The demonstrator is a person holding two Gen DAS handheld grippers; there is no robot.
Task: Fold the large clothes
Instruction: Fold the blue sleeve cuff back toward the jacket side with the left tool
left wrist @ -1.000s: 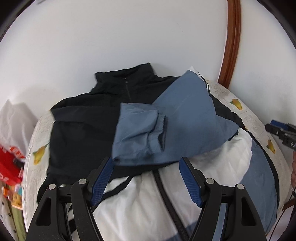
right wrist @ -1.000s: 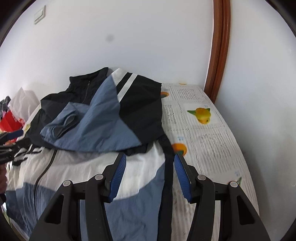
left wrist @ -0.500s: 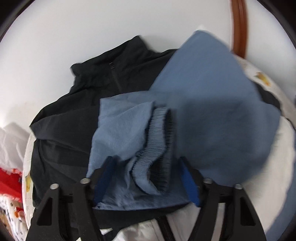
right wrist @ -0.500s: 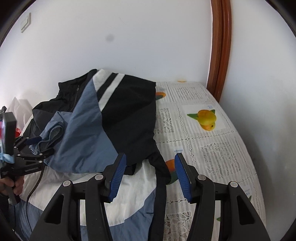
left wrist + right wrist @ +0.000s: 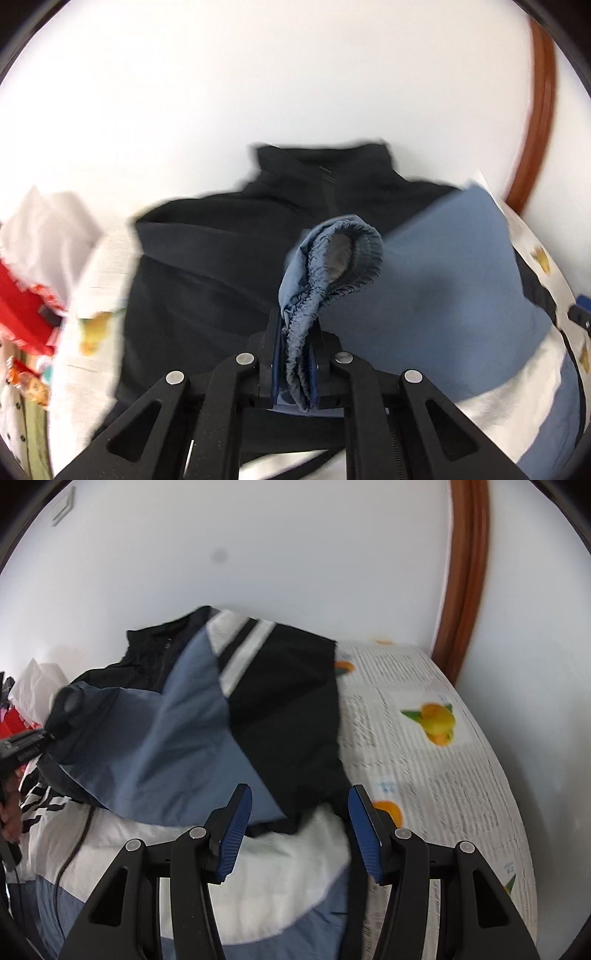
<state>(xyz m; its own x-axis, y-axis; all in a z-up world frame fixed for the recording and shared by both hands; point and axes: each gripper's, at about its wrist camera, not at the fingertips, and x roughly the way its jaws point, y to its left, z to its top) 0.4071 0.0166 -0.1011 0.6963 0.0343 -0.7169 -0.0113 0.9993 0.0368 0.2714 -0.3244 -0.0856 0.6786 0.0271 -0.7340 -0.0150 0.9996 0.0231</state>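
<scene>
A large black, blue and white jacket (image 5: 280,716) lies on a table, its right sleeve folded across the chest. My left gripper (image 5: 293,354) is shut on the blue elastic sleeve cuff (image 5: 332,258) and holds it raised above the black chest (image 5: 207,280). In the right wrist view the left gripper (image 5: 26,744) shows at the far left with the cuff (image 5: 68,705). My right gripper (image 5: 299,827) is open and empty, just above the jacket's folded black shoulder edge and white panel (image 5: 280,867).
The table carries a white cloth printed with oranges (image 5: 436,720). A white wall stands behind, with a brown wooden frame (image 5: 465,576) at the right. Red and white bags (image 5: 33,280) sit past the table's left end.
My left gripper moved onto the sleeve cuff, shut on it and lifted it. My right gripper moved forward over the jacket's right side, still open.
</scene>
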